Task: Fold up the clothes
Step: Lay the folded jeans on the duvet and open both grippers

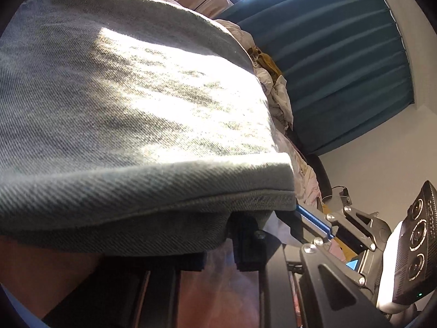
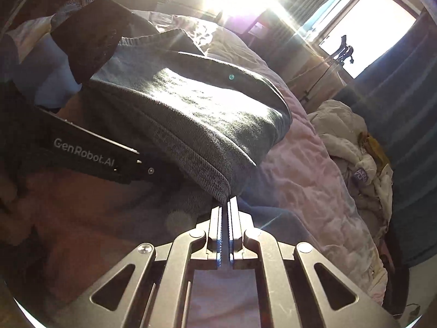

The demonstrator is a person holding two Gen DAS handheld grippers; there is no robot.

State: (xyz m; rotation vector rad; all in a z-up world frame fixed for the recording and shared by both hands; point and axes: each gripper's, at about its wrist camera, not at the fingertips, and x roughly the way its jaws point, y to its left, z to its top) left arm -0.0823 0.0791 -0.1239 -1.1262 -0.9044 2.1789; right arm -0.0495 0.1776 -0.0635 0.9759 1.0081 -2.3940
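My right gripper (image 2: pixel 228 205), fingers pressed together, pinches the hem corner of the folded jeans (image 2: pixel 191 109) lying on the pink bedspread (image 2: pixel 300 177); my left gripper (image 2: pixel 142 168) nips the same hem further along; I judge both should lift level, keeping the edge taut.

Grey-blue twill jeans (image 2: pixel 191 109), teal curtain (image 1: pixel 341 68)

- Grey-blue denim garment (image 2: pixel 191 109), folded into thick layers, lying on a pink quilted bed (image 2: pixel 306 169)
- Its stitched hem corner points toward the camera, sunlit on top
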